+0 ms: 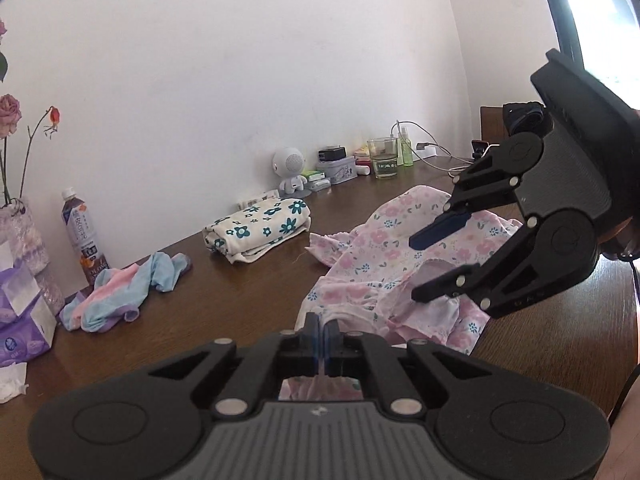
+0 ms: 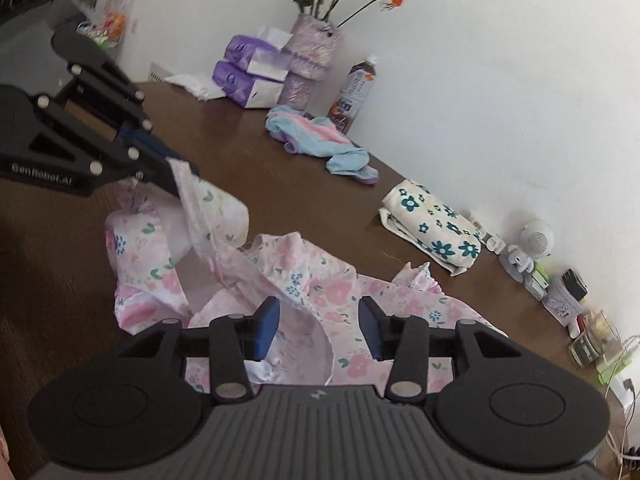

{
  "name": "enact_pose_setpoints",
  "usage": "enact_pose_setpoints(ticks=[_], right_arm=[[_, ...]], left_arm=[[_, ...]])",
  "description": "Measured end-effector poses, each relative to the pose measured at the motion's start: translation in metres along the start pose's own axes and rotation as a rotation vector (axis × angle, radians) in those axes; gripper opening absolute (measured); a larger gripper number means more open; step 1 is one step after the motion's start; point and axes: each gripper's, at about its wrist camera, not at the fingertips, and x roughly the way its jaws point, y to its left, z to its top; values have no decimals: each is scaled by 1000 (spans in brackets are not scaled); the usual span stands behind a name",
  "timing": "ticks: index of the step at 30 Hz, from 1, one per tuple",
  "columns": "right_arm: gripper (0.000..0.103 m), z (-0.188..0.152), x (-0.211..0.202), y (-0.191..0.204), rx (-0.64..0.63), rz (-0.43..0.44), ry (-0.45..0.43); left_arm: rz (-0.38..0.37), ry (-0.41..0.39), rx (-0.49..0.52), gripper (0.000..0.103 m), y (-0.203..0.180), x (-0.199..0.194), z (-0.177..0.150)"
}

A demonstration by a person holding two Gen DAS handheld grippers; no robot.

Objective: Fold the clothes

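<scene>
A pink floral garment (image 1: 380, 256) lies crumpled on the brown table (image 1: 240, 280). My left gripper (image 1: 322, 334) is shut on one edge of it. In the right wrist view the left gripper (image 2: 180, 176) holds that edge lifted above the table, and the pink floral garment (image 2: 304, 280) hangs down from it to the heap. My right gripper (image 2: 320, 322) stands open just over the heap, its blue pads (image 2: 269, 326) apart and not pressing on the cloth. In the left wrist view the right gripper (image 1: 424, 266) hovers open over the garment's right half.
Along the wall are a folded white cloth with teal flowers (image 1: 258, 230), a pink-and-blue bundle (image 1: 128, 292), a drink bottle (image 1: 82, 236), purple tissue packs (image 2: 248, 76), a vase of flowers (image 2: 312, 60), a small robot-shaped speaker (image 1: 290, 172) and a glass (image 1: 382, 156) among clutter.
</scene>
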Motion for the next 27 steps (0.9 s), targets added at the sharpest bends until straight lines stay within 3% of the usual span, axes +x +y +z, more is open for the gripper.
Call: enact_pose_setpoints(ticks=[4,5,7,11,16,23,27], right_arm=[[38,0,17,4,-30,53,42],[18,0,21,4,-22,67,46],[2,1,20,-2,32,77,32],[1,3,0,-18,118,3,-47],[1,0,-33,-38,201,-105,-137],[1,-4,-66,-48,260,-208,-232],[1,-5,-77,-48,271,-222,-263]], left_arm=[[-1,0,16,1,-3,-4,-1],[-5,1,24,2,-4,-5,-2],[-12,8,37,5,-7,-5,-4],[12,35,7,24,-3,-4,-11],[12,48,-83,27,12,-9,-19],[8,82,-128,33,20,-13,-25],[3,95,-144,33,23,-7,-24]])
